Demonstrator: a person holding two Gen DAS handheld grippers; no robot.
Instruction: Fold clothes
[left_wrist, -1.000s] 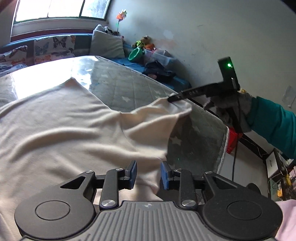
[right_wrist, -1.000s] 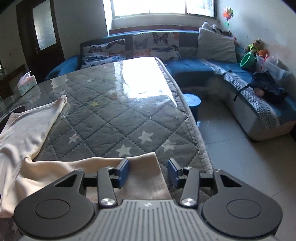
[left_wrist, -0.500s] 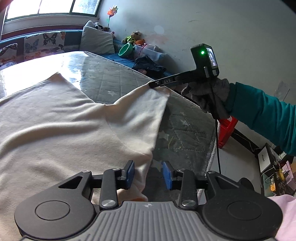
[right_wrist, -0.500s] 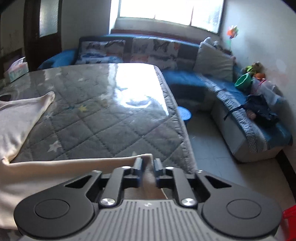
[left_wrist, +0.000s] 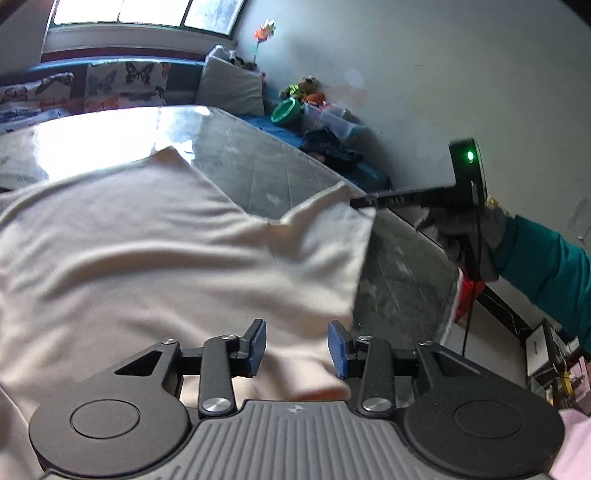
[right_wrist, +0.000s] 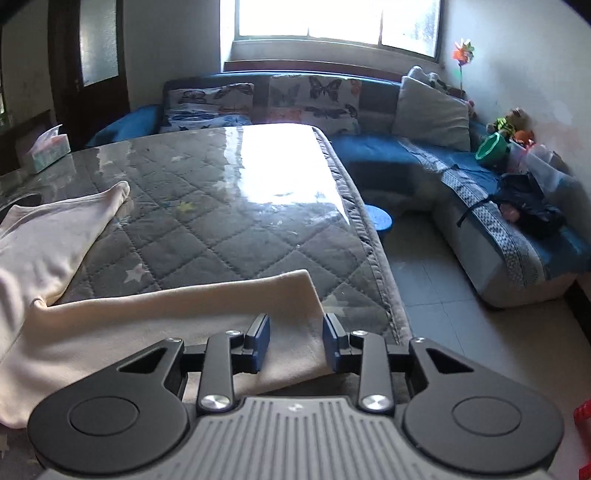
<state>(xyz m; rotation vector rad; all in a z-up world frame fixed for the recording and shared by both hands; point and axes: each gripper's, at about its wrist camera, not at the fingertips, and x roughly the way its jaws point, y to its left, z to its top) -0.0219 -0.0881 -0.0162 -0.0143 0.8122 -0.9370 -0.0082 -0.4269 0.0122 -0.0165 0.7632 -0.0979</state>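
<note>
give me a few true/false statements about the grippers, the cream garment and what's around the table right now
1. Both grippers stand open. True: the left gripper and the right gripper each show a clear gap between the blue pads.
2. The cream garment is folded into a neat small square. False: it lies spread out and wrinkled on the quilted table cover.
3. A tissue box sits at the far left of the table. True.
4. The green bucket stands on the floor. False: it sits on the blue sofa by the wall.
5. The right gripper has the sleeve lifted high off the table. False: the sleeve lies on the cover.
</note>
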